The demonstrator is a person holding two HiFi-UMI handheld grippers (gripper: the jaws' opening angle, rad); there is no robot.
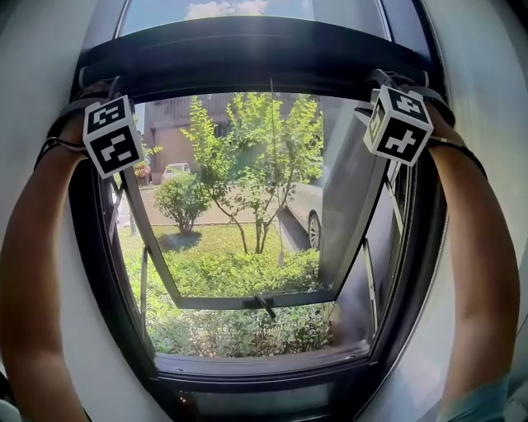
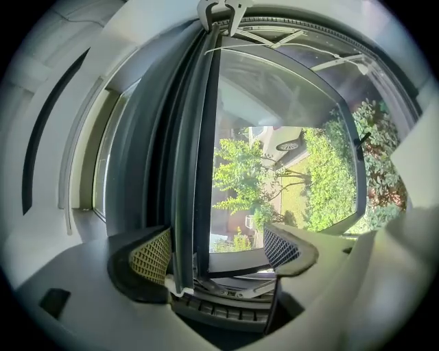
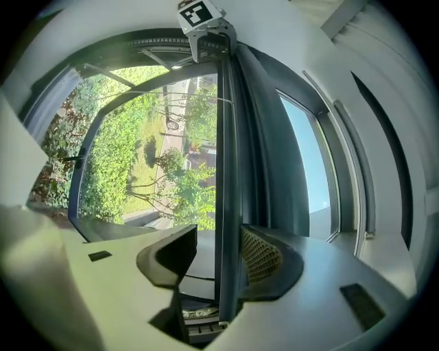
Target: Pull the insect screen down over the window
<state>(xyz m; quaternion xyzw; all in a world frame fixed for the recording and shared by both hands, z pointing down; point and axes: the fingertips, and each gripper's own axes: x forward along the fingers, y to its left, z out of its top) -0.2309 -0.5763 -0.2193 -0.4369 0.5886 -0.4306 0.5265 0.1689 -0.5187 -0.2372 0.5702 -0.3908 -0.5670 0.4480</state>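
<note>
**Fingers spread around the screen bar at the top of the window**

The left gripper (image 2: 218, 250) and the right gripper (image 3: 221, 252) are held at the two upper corners of the window, each on an outstretched arm (image 1: 33, 272).

The insect screen bar (image 1: 247, 58), dark and long, is seen lying along the top of the window frame (image 1: 91, 272).

In the left gripper view the fingers (image 2: 152, 255) are spread wide. The bar is seen running between them, just beside the yellow-meshed pad and well apart from the other pad.

In the right gripper view the fingers (image 3: 264, 255) are likewise spread. The bar is seen against the yellow-meshed pad, while a gap is left to the dark finger opposite. No pinch is made by either gripper.

At the far end of the bar, as seen from the right gripper, the marker cube (image 3: 202, 17) of the left gripper is visible.

Below and beyond the fingers, an open sash (image 1: 247, 301) is tilted outward from the frame.

Past the sash, a tree (image 1: 256, 165), a lawn with low shrubs (image 1: 231, 330) and a parked car (image 1: 307, 206) are seen in sunlight.
</note>
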